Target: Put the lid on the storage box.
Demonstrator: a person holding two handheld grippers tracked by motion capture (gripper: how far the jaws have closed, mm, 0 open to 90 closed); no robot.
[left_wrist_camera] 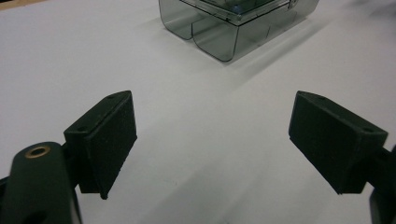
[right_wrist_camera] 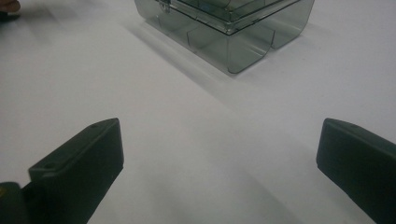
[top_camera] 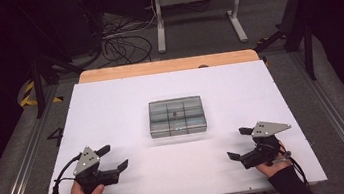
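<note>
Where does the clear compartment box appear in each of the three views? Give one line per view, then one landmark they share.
High view: clear compartment box at table centre, between and beyond both grippers.
Left gripper view: top edge, right of centre.
Right gripper view: top edge, right of centre.
Shared landmark: the white tabletop.

I see one clear plastic box (top_camera: 176, 116) lying flat near the middle of the white table (top_camera: 111, 110), its long sides running across my view. It is grey-tinted and see-through, with inner walls dividing it into a grid of compartments. A small dark item (top_camera: 174, 112) sits in the middle compartment of the far row; I cannot tell what it is. From the gripper views the box's lid looks closed, and its corners are rounded.
</note>
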